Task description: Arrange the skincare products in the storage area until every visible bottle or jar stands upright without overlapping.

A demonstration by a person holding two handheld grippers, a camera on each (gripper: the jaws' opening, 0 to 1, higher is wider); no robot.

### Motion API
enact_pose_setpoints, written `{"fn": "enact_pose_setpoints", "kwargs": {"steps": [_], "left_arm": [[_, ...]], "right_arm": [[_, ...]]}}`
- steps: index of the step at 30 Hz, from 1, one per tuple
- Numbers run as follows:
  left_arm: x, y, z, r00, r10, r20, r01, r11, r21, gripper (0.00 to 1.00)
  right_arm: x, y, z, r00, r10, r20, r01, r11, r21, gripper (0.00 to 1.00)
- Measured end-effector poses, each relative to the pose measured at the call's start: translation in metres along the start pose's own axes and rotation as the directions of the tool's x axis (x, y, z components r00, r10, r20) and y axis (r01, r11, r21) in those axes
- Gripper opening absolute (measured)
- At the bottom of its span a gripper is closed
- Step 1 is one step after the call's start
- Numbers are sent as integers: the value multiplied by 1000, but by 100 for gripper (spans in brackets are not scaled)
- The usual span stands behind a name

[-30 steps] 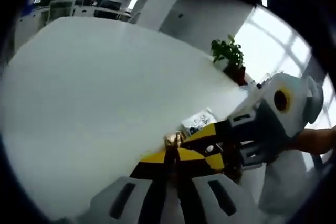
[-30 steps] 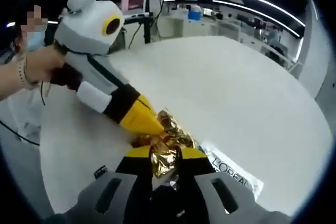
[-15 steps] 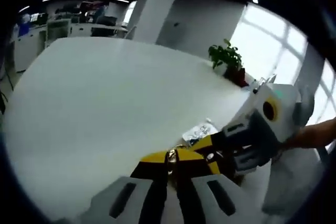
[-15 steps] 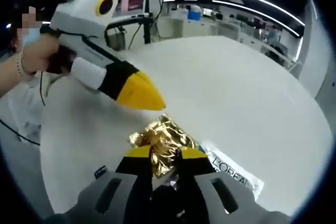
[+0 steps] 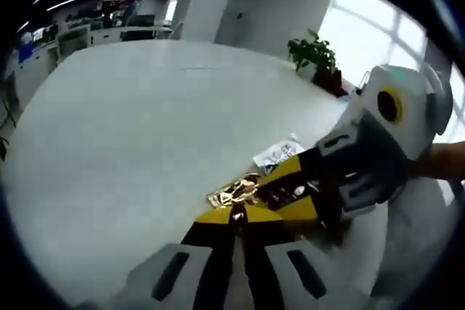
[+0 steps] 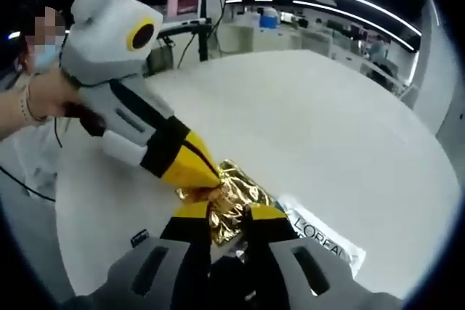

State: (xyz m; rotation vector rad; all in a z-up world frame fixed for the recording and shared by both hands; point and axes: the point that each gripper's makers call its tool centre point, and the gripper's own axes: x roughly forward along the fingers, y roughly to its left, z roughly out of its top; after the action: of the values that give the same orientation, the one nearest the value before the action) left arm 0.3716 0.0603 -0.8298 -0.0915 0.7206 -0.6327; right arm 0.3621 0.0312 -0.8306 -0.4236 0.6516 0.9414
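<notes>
Right gripper view: the left gripper enters from the left, and its yellow tips are back on the left end of the gold foil sachet; half a second ago they hung clear above it. They now look clenched on the crumpled foil. The right gripper stays clamped on the near end of the same sachet (the foil bulges up between its jaws). Just right of it lies a white L'Oréal packet, flat on the white table, near the table's near edge; part of its print is cut off by the jaws.

Left gripper view: the sachet shows ahead of the tips, and the right gripper crosses in from the right, hiding most of it. The packet lies beyond, its print unreadable.
</notes>
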Motion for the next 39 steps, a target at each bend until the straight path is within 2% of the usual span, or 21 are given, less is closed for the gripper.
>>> {"fn": "enact_pose_setpoints", "kwargs": {"steps": [7, 8, 9, 10, 14, 23, 25, 30, 34, 39], "left_arm": [[0, -1, 0, 1000, -1, 3, 1, 1000, -1, 0], [-1, -1, 0, 1000, 1, 4, -1, 1000, 1, 0], [-1, -1, -1, 1000, 1, 4, -1, 1000, 3, 0], [-1, -2, -1, 1000, 3, 7, -3, 1000, 11, 0], [-1, -3, 0, 1000, -3, 11, 3, 1000, 11, 0], [-6, -12, 11, 999, -24, 37, 23, 999, 23, 0], [-11, -17, 18, 999, -27, 42, 26, 999, 30, 0], [-24, -25, 23, 998, -31, 46, 29, 998, 47, 1], [-38, -35, 24, 999, -17, 33, 14, 996, 88, 1], [-55, -52, 30, 998, -29, 62, 22, 994, 107, 2]], "right_arm": [[0, 0, 0, 1000, 4, -15, -4, 1000, 19, 20], [-3, -1, 3, 1000, -16, -11, 15, 1000, -5, 19], [-7, -1, 11, 999, -27, 22, 27, 999, -35, 17], [-13, 2, 14, 999, -26, 25, 27, 999, -30, 16], [-19, 7, 21, 1000, -6, 21, 7, 999, -43, 22], [-54, 14, 40, 999, 2, 36, 3, 992, -129, 27], [-67, 17, 49, 999, 2, 47, 5, 989, -145, 28], [-91, 25, 60, 997, 2, 76, 11, 985, -172, 32], [-113, 35, 65, 993, 9, 117, 8, 990, -142, 35], [-133, 37, 64, 989, -15, 148, 33, 992, -121, 36]]}}
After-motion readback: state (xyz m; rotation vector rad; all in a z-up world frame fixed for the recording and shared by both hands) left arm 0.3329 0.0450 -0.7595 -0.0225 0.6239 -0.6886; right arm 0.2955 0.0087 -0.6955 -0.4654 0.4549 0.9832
